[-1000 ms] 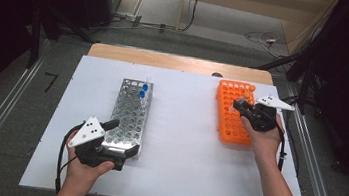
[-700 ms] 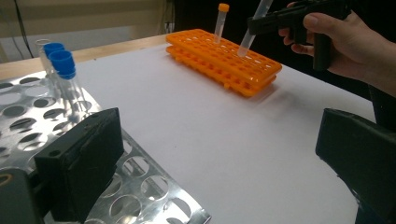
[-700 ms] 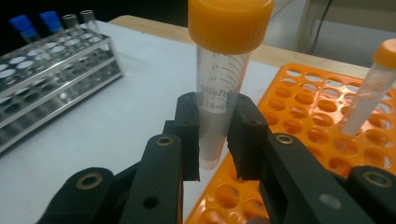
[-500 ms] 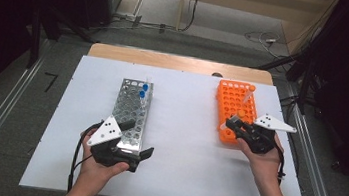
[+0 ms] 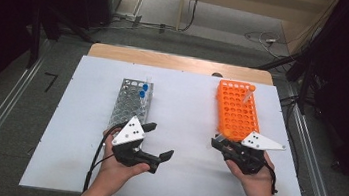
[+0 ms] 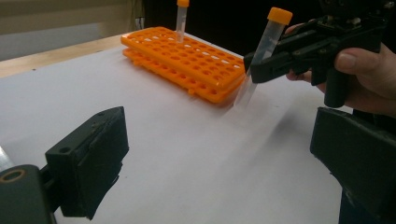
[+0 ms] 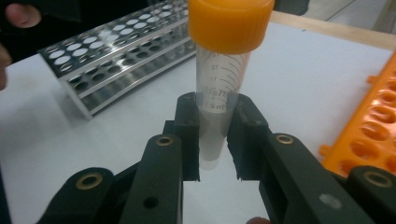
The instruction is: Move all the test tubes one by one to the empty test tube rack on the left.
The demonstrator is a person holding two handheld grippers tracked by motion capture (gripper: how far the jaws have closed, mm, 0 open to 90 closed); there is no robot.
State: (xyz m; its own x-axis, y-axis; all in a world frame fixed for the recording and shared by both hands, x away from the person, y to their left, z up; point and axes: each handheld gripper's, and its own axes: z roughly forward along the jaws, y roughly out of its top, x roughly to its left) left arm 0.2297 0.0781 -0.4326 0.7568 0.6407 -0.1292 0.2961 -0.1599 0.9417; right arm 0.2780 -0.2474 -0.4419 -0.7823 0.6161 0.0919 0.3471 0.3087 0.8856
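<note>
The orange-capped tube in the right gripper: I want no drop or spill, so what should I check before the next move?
1. Right gripper clamped on the orange-capped tube: ok, both pads press its clear wall.
2. Cap seated on the tube: ok.
3. Tube clear of the orange rack: ok, it hangs above the white table.
4. Left gripper ready to receive: ok, jaws wide, nothing between them, though they have just been closing slightly.
5. Free holes in the metal rack: ok, most are empty.
6. Contents of the tube: cannot tell.
</note>
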